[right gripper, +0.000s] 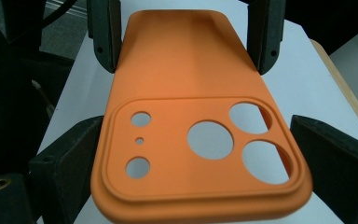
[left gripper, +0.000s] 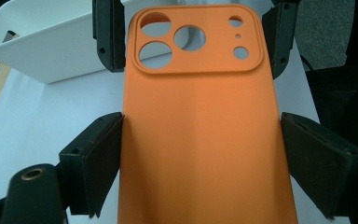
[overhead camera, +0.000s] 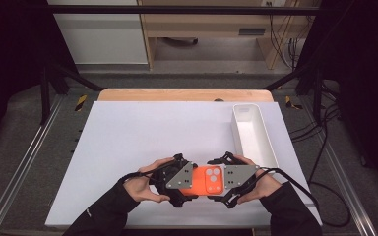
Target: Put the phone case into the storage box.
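White tray (overhead camera: pixel 269 147) holds nothing; left claw (overhead camera: pixel 193 183) and right claw (overhead camera: pixel 220 181) clamp the orange phone case (overhead camera: pixel 209 180).

An orange phone case (overhead camera: pixel 208 180) is held level just above the white table (overhead camera: pixel 142 142), near its front edge and right of centre. Its back faces up, showing a raised camera panel (right gripper: pixel 200 144) with three large round cut-outs and three smaller holes, at the case's right end.
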Demonstrator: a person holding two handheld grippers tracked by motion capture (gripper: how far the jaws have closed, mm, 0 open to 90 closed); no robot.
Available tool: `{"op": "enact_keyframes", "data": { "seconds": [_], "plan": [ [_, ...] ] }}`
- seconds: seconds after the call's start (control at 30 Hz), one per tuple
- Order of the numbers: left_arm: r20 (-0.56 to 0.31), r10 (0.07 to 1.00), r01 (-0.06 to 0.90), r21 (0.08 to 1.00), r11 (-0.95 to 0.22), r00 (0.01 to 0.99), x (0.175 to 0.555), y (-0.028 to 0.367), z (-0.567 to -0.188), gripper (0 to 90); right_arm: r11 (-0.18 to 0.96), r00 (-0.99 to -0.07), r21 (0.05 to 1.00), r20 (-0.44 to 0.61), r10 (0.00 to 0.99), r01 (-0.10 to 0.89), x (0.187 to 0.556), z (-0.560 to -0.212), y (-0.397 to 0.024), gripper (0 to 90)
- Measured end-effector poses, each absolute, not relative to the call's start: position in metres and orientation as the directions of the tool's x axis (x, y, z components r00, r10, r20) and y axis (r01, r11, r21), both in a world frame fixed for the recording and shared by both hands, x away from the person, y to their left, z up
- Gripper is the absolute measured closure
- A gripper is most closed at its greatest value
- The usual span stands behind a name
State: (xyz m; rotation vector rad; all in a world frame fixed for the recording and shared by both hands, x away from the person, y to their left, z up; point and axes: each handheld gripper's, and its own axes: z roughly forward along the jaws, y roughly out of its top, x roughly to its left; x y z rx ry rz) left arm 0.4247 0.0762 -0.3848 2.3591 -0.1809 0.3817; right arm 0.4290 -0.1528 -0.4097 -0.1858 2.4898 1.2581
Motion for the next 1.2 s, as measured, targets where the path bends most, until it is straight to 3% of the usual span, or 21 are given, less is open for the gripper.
{"op": "enact_keyframes", "data": {
  "seconds": [0.5, 1.2],
  "plan": [
    [0.317, -0.032, -0.243, 0.656, -0.714, 0.948, 0.4239, 0.0775, -0.3860, 15.2, 0.570, -0.941, 0.775, -0.340, 0.010, -0.274, 0.4290, -0.4123, -0.1509, 14.2],
    [0.316, -0.047, -0.250, 0.645, -0.722, 0.948, 0.4231, 0.0763, -0.3887, 15.2, 0.558, -0.945, 0.784, -0.326, -0.003, -0.272, 0.4281, -0.4128, -0.1501, 14.2]
  ]
}}
